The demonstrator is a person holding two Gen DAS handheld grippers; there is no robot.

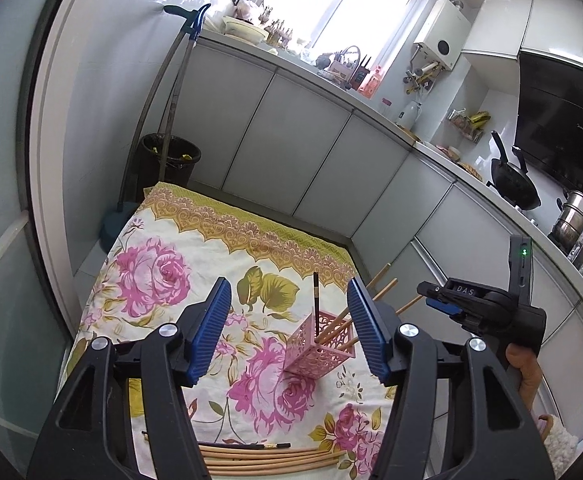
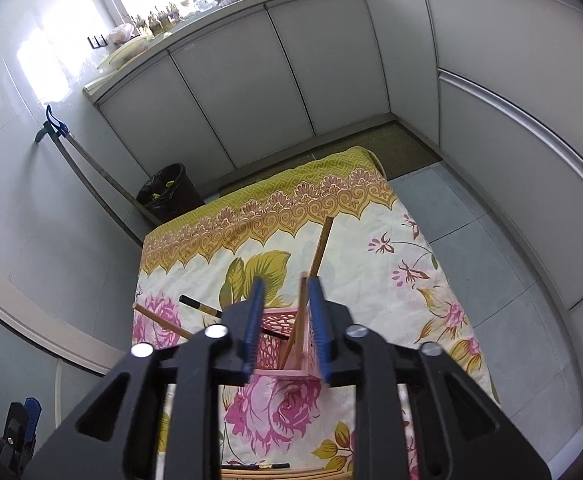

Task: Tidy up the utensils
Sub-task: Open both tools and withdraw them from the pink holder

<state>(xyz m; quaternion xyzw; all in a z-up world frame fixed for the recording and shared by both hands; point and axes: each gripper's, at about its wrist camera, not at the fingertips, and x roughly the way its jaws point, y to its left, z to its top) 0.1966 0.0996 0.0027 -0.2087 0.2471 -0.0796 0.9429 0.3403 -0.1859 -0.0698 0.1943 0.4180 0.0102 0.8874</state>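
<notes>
Chopsticks [image 1: 333, 326] stand leaning in a pink cut-out holder [image 1: 323, 350] on the flowered tablecloth [image 1: 151, 276], right of centre in the left wrist view. One dark chopstick [image 1: 315, 300] rises nearly upright among the wooden ones. More chopsticks [image 1: 267, 458] lie flat in a bundle at the bottom edge of that frame.

Left gripper [image 1: 289, 328] is released, its blue pads well apart with the holder between them but not touched. Right gripper [image 2: 287, 326], seen in its own view, sits over the holder [image 2: 287, 356] with its fingers parted; a wooden chopstick [image 2: 297, 320] stands in the gap, and no pad presses on it. A hand [image 1: 525, 368] shows at the right edge of the left wrist view, holding that gripper.
</notes>
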